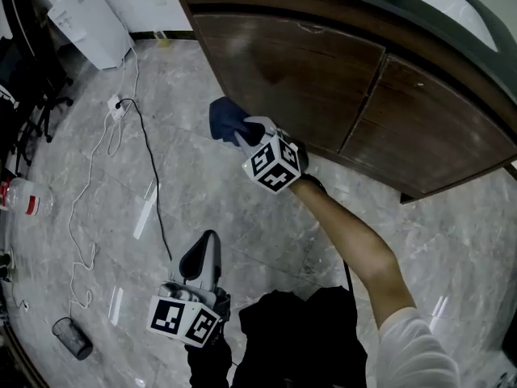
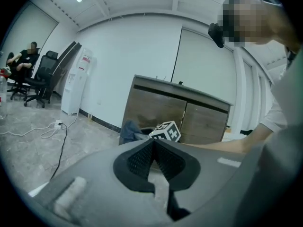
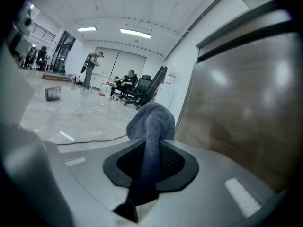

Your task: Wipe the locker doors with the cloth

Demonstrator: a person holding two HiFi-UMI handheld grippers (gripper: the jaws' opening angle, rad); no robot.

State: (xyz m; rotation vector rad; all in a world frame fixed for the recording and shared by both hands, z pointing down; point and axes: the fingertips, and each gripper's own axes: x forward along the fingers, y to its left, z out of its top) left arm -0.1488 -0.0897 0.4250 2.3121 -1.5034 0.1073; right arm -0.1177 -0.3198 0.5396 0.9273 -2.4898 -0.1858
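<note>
A dark blue cloth (image 1: 227, 120) is clamped in my right gripper (image 1: 246, 134), held low beside the left locker door (image 1: 299, 79) of a brown wooden cabinet. In the right gripper view the cloth (image 3: 150, 126) runs up between the jaws and bunches beyond them, with the door (image 3: 246, 103) close on the right; I cannot tell if cloth and door touch. My left gripper (image 1: 203, 253) hangs lower, near the floor, its jaws shut with nothing between them. The left gripper view looks toward the cabinet (image 2: 175, 112), the cloth (image 2: 129, 130) and the right gripper's marker cube (image 2: 165, 131).
A second locker door (image 1: 436, 132) lies to the right. A black cable (image 1: 153, 184) and a white cable (image 1: 85, 241) trail over the grey marble floor. A white appliance (image 1: 89, 18) stands at the back left, a small dark bin (image 1: 71, 338) at lower left. People sit on office chairs (image 3: 132, 86) far off.
</note>
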